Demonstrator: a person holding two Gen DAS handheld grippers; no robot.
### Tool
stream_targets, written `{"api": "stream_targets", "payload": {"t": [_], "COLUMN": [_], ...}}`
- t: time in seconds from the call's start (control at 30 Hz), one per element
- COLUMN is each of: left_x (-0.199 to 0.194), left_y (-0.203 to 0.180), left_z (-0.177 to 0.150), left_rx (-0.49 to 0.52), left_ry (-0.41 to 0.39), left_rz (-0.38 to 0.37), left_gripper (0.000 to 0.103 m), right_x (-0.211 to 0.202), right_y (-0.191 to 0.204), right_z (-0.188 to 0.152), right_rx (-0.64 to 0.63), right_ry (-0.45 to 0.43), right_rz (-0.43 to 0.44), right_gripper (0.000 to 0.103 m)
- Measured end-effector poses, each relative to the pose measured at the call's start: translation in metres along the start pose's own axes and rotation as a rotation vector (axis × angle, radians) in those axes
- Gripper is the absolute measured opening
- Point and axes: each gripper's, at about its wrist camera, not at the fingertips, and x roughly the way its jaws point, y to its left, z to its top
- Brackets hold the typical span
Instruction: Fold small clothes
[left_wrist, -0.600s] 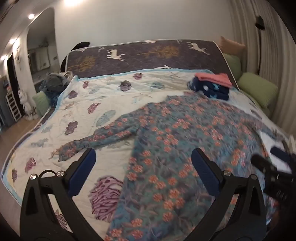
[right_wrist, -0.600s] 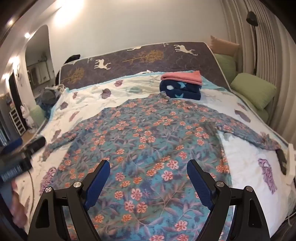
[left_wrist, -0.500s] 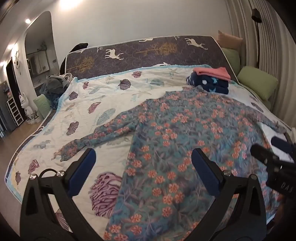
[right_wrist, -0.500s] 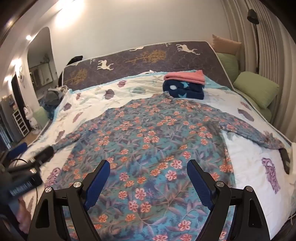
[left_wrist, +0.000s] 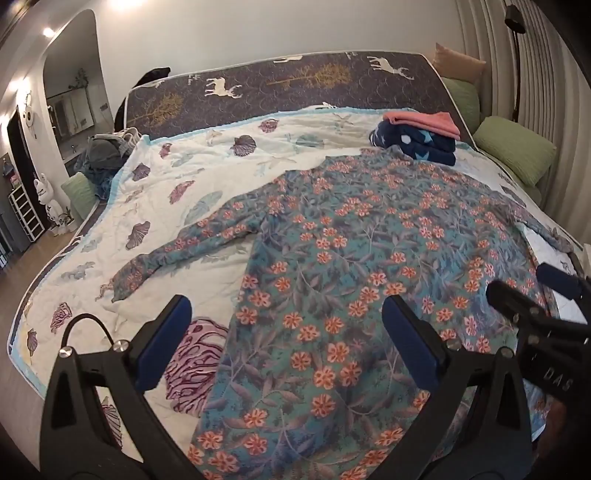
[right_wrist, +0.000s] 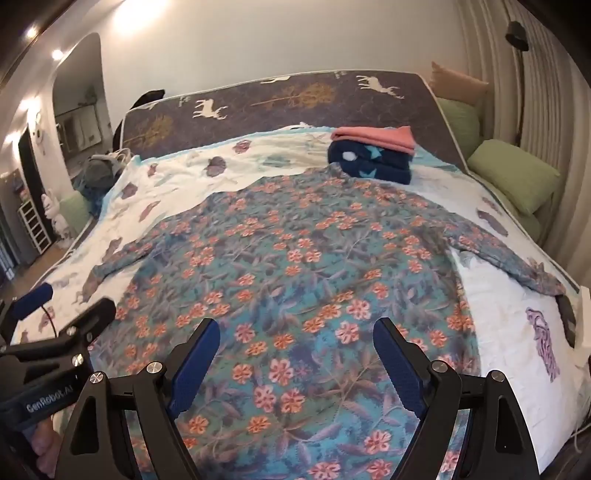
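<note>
A: Nearest first. What are the two tools doing?

B: The left gripper (left_wrist: 286, 328) sits at the bottom of its frame with jaws spread as wide as they go and nothing between them. The right gripper (right_wrist: 295, 350) is the same: wide apart, empty, above the cloth and not touching it.

A: And the garment?

B: The floral shirt (right_wrist: 295, 258) lies flat on the quilt (left_wrist: 110, 295), hem at the bottom edge of both frames, collar toward the top. Its long axis runs straight away from the jaws, bottom to upper centre.

A: Which tool is nearer which side?

B: In the left view the shirt's left edge falls between the jaws, with bare quilt under the left finger. The left sleeve (left_wrist: 177, 251) reaches out to the middle left of that frame. In the right view the body fills the space between the jaws and the right sleeve (right_wrist: 517, 266) trails off to the middle right.

A: So each side has its own sleeve to fold in?

B: That is my guess. Farther up, just past the collar, sits a stack of folded clothes (right_wrist: 373, 155), and behind it the headboard (right_wrist: 295, 99).
</note>
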Motion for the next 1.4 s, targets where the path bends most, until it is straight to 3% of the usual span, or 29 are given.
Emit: {"api": "stream_targets", "payload": {"t": [0.57, 1.4], "left_x": [0.005, 0.011], "left_y": [-0.001, 0.025], "left_z": [-0.003, -0.002], "left_rx": [0.003, -0.050], "left_ry": [0.015, 0.026], "left_rz": [-0.029, -0.055], "left_gripper": [0.103, 0.103], "right_x": [0.003, 0.007], "right_y": [0.000, 0.026], "right_z": [0.001, 0.005], "right_rx": [-0.018, -0.083], "right_ry": [0.013, 0.022], "right_rz": [-0.012, 0.010], "right_gripper": [0.087, 0.087]}}
